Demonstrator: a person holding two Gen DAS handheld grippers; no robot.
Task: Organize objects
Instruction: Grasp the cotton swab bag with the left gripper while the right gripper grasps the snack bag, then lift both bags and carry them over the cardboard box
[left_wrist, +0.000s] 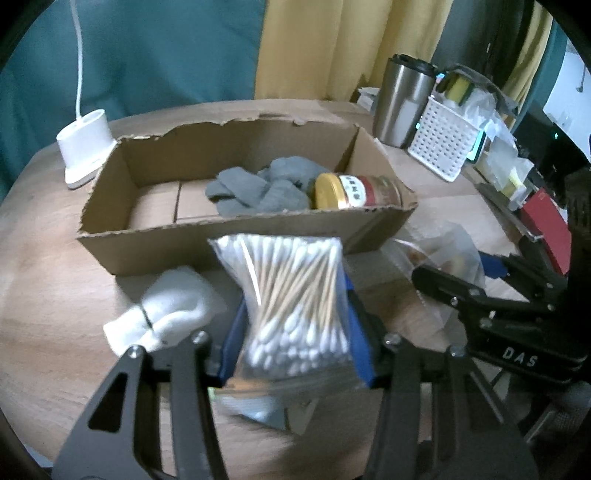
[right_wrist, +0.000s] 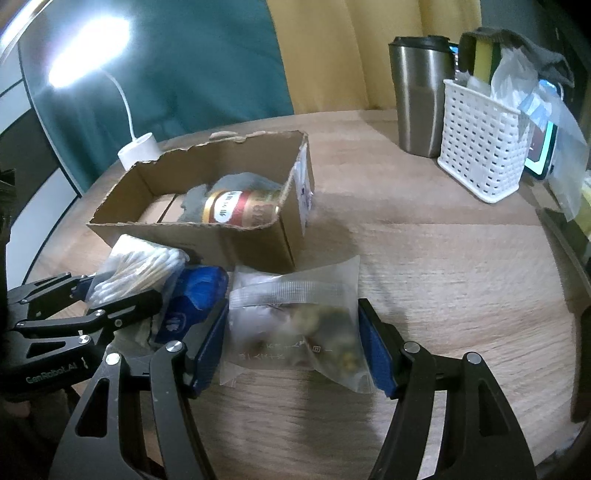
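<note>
Left wrist view is showing the left gripper (left_wrist: 295, 332) pinching a clear plastic bag of wooden-stemmed cotton swabs (left_wrist: 291, 306) between its blue pads (left_wrist: 358, 339), the bag standing upright in the lower middle of the frame, just in front of the near wall of an open brown cardboard box (left_wrist: 221, 243). Inside that box, toward its right end, a crumpled grey cloth (left_wrist: 266, 188) is lying against a gold-lidded glass jar with a red and white label (left_wrist: 356, 190), which is resting on its side. A white foam-like wad (left_wrist: 166, 314) is sitting on the wooden tabletop (left_wrist: 48, 295) at lower left. In the right wrist view, the right gripper (right_wrist: 295, 339) is framing a translucent zip pouch with dark, yellowish contents (right_wrist: 295, 328); its blue pads (right_wrist: 376, 354) are lying against both sides of the pouch, which is resting flat on the wood near the box's corner. At upper right of that frame, a stainless steel tumbler with a black lid (right_wrist: 421, 99) is standing beside a white perforated plastic basket (right_wrist: 484, 147), and a white lamp base (right_wrist: 140, 151) is sitting behind the box.
</note>
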